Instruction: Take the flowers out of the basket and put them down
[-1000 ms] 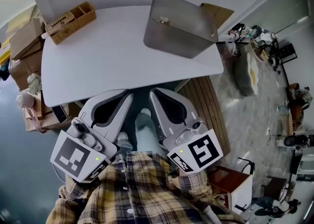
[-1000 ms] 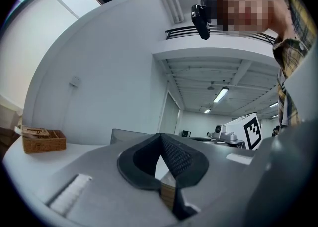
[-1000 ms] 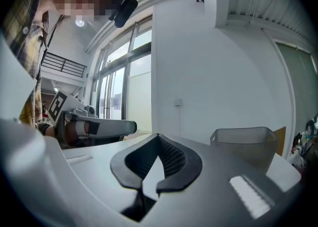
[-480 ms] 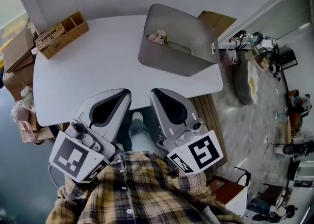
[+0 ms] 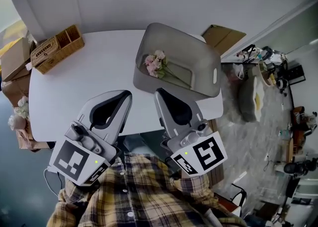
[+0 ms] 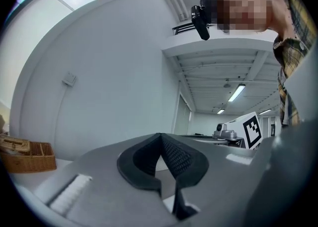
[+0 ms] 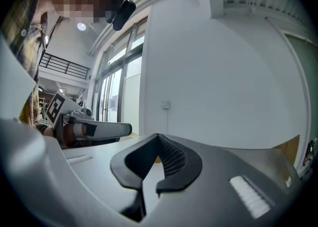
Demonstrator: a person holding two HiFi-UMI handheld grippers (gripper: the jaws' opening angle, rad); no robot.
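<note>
A grey plastic basket [image 5: 214, 74] stands on the white table [image 5: 84, 82] at its far right part. Pink flowers [image 5: 155, 63] with green stems lie inside it, against its left wall. Both grippers are held low near the person's plaid shirt, short of the table's near edge. My left gripper [image 5: 126, 93] [image 6: 160, 134] is shut with nothing in it. My right gripper [image 5: 160, 92] [image 7: 158, 135] is also shut and empty, its tip just in front of the basket's near wall. Neither gripper view shows the flowers.
A wicker organiser [image 5: 54, 47] sits at the table's far left corner. Cardboard boxes [image 5: 15, 59] are stacked left of the table, and another box [image 5: 223, 36] lies behind the basket. Floor clutter [image 5: 258, 72] spreads to the right. A white wall backs the table.
The table and basket have slid down and nearer in the head view, and the flowers inside the basket have come into sight. Both grippers stay shut near the chest.
</note>
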